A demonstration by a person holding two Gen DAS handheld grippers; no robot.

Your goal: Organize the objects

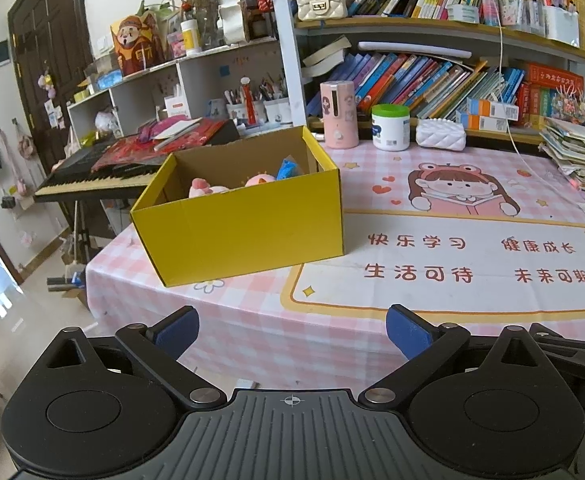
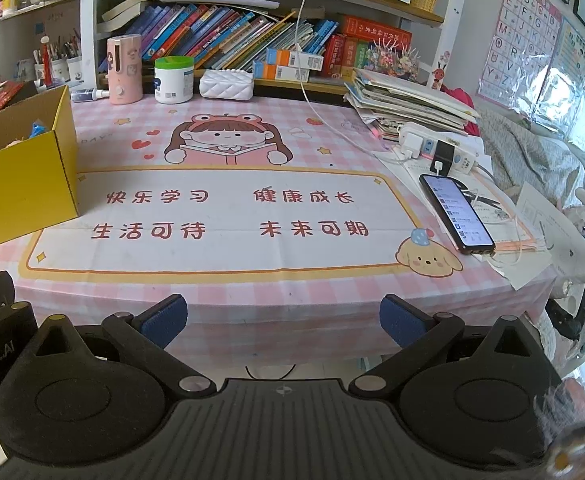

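An open yellow cardboard box (image 1: 244, 216) is seen on the left part of the tabletop (image 1: 252, 320), which is covered by a pink checked cloth; inside it, pink plush toys (image 1: 206, 189) and a blue item (image 1: 290, 169) are partly visible above the rim. The cloth's printed panel (image 2: 220, 216) carries red characters: 快乐学习, 健康成长, 生活可待, 未来可期. At the far edge a pink dispenser (image 1: 338, 114), a green-lidded white tub (image 1: 390, 127) and a white quilted pouch (image 1: 440, 138) are lined up below the bookshelf. A lit phone (image 2: 456, 214) is laid on papers at the right, near a power strip (image 2: 438, 146). An alphabet poster (image 2: 520, 36) is hung on the wall. The left gripper (image 1: 292, 330) and right gripper (image 2: 282, 320) are held off the near edge, jaws wide apart and empty.
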